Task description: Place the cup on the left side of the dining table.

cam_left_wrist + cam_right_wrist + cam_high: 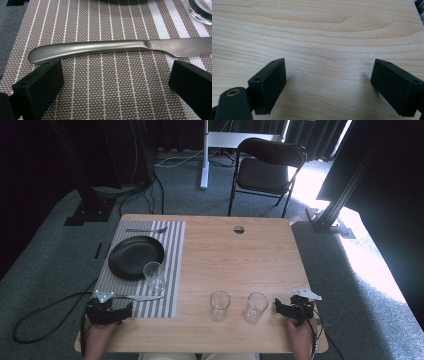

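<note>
A striped placemat (175, 251) lies on the left of the wooden table (235, 260). On it are a black plate (131, 254), a fork (146, 230) at the far side, a knife (137, 297) at the near side and an empty glass (154, 276). My left gripper (112, 309) rests at the mat's near left corner. In the left gripper view it (115, 75) is open, with the knife (105, 47) lying crosswise just beyond its jaws. My right gripper (294, 309) sits at the table's near right, open over bare wood (328, 70).
Two empty glasses (219, 305) (255, 307) stand side by side near the front edge, just left of my right gripper. A cable hole (239, 229) marks the table's far side. A black folding chair (265, 167) stands beyond the table. The glass base (200, 10) shows near the knife blade.
</note>
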The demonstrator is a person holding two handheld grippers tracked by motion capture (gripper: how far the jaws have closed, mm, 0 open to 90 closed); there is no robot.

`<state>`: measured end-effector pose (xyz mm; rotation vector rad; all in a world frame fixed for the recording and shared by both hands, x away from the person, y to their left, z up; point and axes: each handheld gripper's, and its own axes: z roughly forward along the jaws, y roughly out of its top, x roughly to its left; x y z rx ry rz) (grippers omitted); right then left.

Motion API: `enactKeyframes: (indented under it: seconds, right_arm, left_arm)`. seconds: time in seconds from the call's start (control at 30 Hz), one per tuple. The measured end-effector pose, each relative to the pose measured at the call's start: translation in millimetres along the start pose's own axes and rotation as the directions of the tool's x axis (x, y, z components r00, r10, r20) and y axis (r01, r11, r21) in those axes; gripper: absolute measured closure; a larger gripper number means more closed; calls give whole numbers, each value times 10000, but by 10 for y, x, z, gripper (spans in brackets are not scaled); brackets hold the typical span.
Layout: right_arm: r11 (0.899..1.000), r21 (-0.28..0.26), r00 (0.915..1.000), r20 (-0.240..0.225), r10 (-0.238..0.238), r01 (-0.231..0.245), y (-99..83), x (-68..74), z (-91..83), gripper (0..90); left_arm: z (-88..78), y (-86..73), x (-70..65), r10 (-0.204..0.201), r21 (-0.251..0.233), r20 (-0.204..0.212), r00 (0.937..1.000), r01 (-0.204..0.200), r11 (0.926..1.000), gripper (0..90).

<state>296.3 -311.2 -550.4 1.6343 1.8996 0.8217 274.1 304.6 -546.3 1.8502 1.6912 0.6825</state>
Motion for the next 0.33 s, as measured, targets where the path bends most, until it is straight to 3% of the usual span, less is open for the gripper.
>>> enactKeyframes:
  seconds: [0.33]
  right_arm:
    - [10000,-1,10000,-2,1,-1,0,0,0,124]
  left_arm:
    - [0,-1,-6,-17,-1,-51,10000,16,10000,3]
